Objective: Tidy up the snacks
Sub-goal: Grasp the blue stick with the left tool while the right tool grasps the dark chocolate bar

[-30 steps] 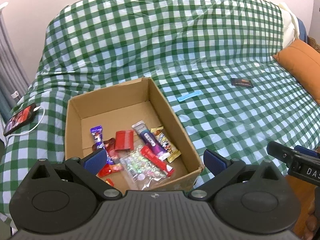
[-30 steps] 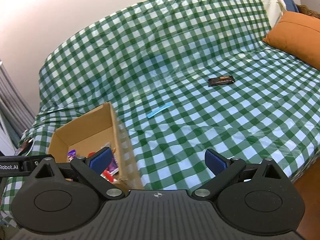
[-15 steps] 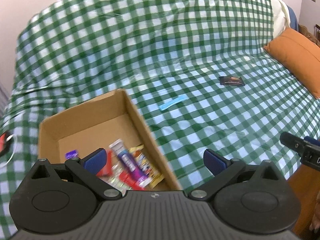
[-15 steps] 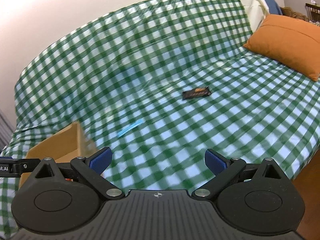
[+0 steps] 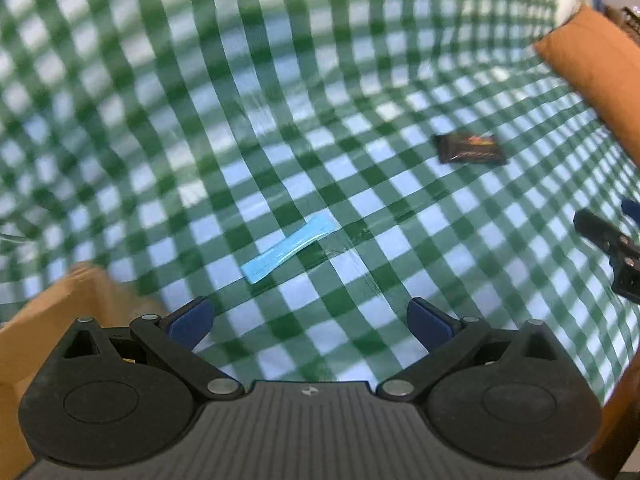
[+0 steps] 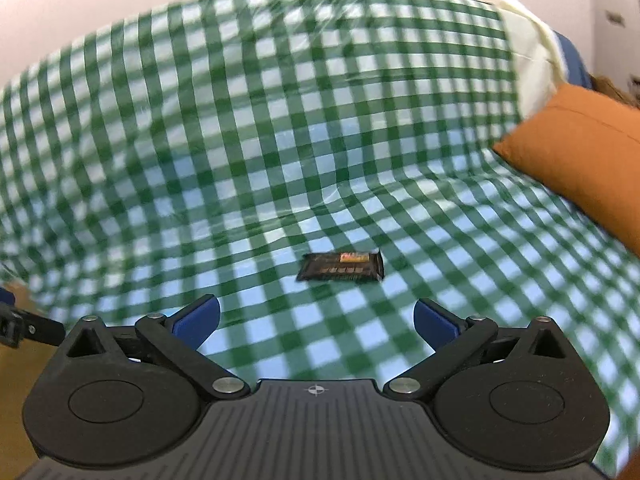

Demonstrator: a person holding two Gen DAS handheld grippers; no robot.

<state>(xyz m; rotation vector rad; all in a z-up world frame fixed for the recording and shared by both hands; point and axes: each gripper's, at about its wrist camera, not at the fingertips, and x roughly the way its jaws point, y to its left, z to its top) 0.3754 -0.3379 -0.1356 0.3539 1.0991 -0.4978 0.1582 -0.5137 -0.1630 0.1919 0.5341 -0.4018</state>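
Blue stick packet (image 5: pixel 289 242) and box corner (image 5: pixel 52 320) show only in left view. Dark bar (image 6: pixel 341 267) sits ahead of right gripper (image 6: pixel 316 320). Both it and left gripper (image 5: pixel 310 320) have fingers spread, empty.

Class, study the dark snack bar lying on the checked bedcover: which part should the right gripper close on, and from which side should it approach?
Grip the dark snack bar across its narrow width at mid-length, coming from above. It lies flat on the checked bedcover, long axis running left to right, so probably only a top-down pinch fits. The right gripper is open, nearly in line.
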